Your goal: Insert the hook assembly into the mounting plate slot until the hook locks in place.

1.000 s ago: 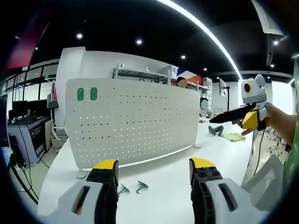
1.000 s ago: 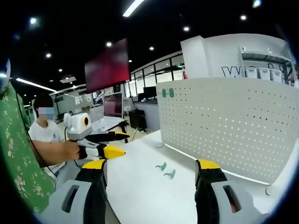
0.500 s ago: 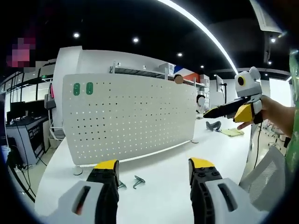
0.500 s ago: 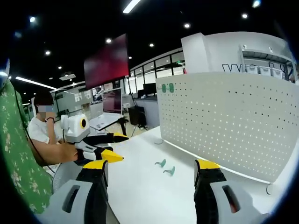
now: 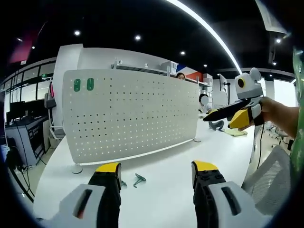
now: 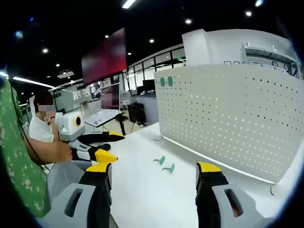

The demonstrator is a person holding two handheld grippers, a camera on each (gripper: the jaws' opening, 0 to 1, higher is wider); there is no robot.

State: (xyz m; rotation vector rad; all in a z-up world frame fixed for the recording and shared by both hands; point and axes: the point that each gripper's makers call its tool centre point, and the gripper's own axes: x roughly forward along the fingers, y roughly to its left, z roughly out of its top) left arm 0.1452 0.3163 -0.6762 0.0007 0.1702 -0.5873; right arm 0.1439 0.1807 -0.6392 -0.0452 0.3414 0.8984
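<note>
A white pegboard plate [image 5: 128, 118] stands upright on the white table [image 5: 161, 199], with two green tags [image 5: 83, 85] at its top left corner. Two small grey-green hooks [image 5: 138, 179] lie on the table in front of it. My left gripper [image 5: 156, 167] is open and empty, just short of the hooks. In the right gripper view, the pegboard [image 6: 228, 123] fills the right side and the hooks [image 6: 164, 164] lie beyond my open, empty right gripper [image 6: 154, 167]. Each gripper also appears in the other view, held in a hand: the right gripper [image 5: 216, 116] and the left gripper [image 6: 116, 147].
A person [image 6: 42, 128] sits at the left in the right gripper view, beside a green patterned sleeve [image 6: 19, 175]. Desks, monitors and a red wall screen [image 6: 104, 59] stand behind. Round feet [image 5: 76, 169] hold the pegboard up. A white chair [image 5: 270, 180] stands at the table's right edge.
Both cameras have shifted slightly, so the pegboard looks a little nearer. The hooks still lie on the table. Both grippers stay open and empty.
</note>
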